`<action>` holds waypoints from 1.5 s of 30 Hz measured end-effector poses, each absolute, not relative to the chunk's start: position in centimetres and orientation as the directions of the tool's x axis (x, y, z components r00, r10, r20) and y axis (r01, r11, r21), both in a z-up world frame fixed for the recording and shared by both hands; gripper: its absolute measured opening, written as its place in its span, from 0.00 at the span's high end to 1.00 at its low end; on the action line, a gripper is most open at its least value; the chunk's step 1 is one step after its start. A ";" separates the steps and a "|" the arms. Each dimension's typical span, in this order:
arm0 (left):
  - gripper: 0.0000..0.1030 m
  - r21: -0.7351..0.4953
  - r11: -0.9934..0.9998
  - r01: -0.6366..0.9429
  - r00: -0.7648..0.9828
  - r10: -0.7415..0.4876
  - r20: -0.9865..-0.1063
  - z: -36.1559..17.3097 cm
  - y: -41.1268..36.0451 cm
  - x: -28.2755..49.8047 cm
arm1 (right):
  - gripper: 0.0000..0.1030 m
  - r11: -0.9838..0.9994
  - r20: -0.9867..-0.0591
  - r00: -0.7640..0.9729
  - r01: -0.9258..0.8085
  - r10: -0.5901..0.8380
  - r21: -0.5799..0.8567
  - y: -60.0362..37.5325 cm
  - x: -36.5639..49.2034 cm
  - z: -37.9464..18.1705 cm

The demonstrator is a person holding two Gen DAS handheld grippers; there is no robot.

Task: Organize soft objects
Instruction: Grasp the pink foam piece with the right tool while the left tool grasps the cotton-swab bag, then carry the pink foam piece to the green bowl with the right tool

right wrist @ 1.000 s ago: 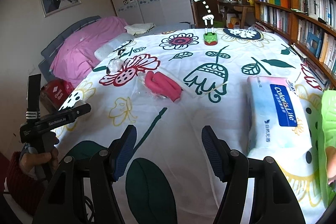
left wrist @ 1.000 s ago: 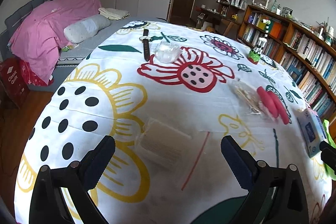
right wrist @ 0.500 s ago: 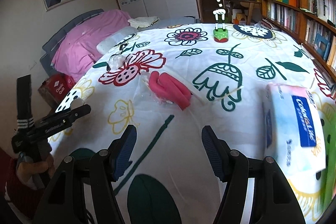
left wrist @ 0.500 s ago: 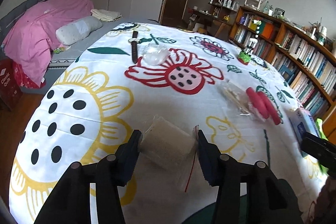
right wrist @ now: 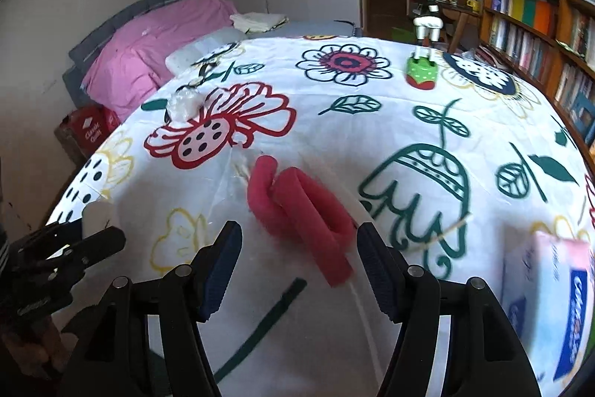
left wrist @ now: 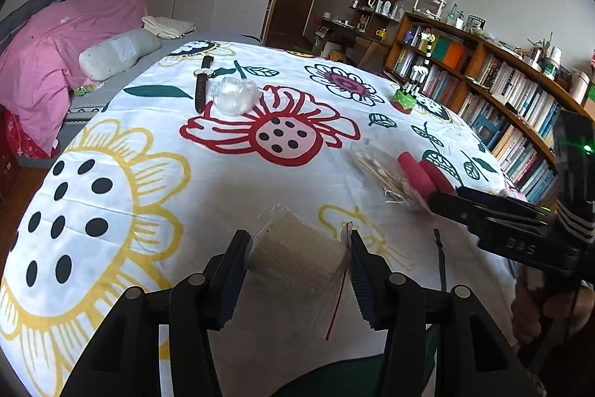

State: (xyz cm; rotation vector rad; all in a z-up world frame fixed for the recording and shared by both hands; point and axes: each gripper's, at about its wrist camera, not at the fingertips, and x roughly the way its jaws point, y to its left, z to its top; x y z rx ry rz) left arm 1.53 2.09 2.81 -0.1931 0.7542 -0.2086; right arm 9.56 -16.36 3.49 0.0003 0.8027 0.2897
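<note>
A beige folded cloth in a clear zip bag [left wrist: 297,259] sits squeezed between the pads of my left gripper [left wrist: 296,242], just above the flowered tablecloth [left wrist: 148,173]. The same gripper [right wrist: 74,248] shows at the left edge of the right wrist view with the pale bundle [right wrist: 98,214]. Pink foam rollers [right wrist: 297,207] lie on the cloth. My right gripper [right wrist: 297,233] stands open, its fingers on either side of the rollers' near end without touching them. In the left wrist view the right gripper's body [left wrist: 502,222] covers part of the pink rollers [left wrist: 424,173].
A wristwatch [left wrist: 202,84] and crumpled clear plastic [left wrist: 234,95] lie at the far side. A bag of cotton swabs [left wrist: 375,166] lies beside the rollers. A toy giraffe [right wrist: 424,62] stands far right, a tissue pack [right wrist: 557,304] near right. Bookshelves [left wrist: 520,106] line the right, a bed [left wrist: 55,62] the left.
My left gripper has shut on the bagged beige cloth and raised it a little. My right gripper has moved forward and left until the pink rollers lie between its open fingers.
</note>
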 end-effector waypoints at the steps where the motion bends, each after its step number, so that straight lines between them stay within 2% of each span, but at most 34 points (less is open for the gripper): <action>1: 0.47 -0.250 0.961 0.116 0.709 -0.256 -0.657 2.7 2.1 1.5 | 0.36 0.960 -0.711 0.656 -0.263 0.253 0.099 -16.0 10.0 3.3; 6: 0.47 -0.273 0.956 0.104 0.698 -0.266 -0.665 2.1 2.6 1.7 | 0.37 0.961 -0.705 0.662 -0.258 0.254 0.104 -15.8 11.3 2.9; 11: 0.47 -0.295 0.951 0.096 0.690 -0.277 -0.668 1.8 3.0 1.6 | 0.52 0.957 -0.688 0.672 -0.262 0.275 0.126 -16.0 10.9 3.1; 21: 0.47 -0.295 0.950 0.097 0.685 -0.279 -0.673 1.8 3.1 1.5 | 0.59 0.952 -0.665 0.683 -0.252 0.302 0.174 -16.7 9.3 4.3; 24: 0.47 -0.290 0.952 0.100 0.688 -0.276 -0.671 1.9 3.0 1.4 | 0.67 0.956 -0.652 0.701 -0.234 0.291 0.175 -17.3 9.2 5.0; 34: 0.47 -0.282 0.953 0.109 0.691 -0.276 -0.668 2.2 2.4 1.3 | 0.68 0.951 -0.641 0.705 -0.185 0.304 0.247 -20.0 8.5 5.6; 45: 0.47 -0.276 0.952 0.130 0.696 -0.286 -0.659 3.0 1.4 1.0 | 0.68 0.950 -0.572 0.766 -0.167 0.294 0.264 -22.2 6.3 8.6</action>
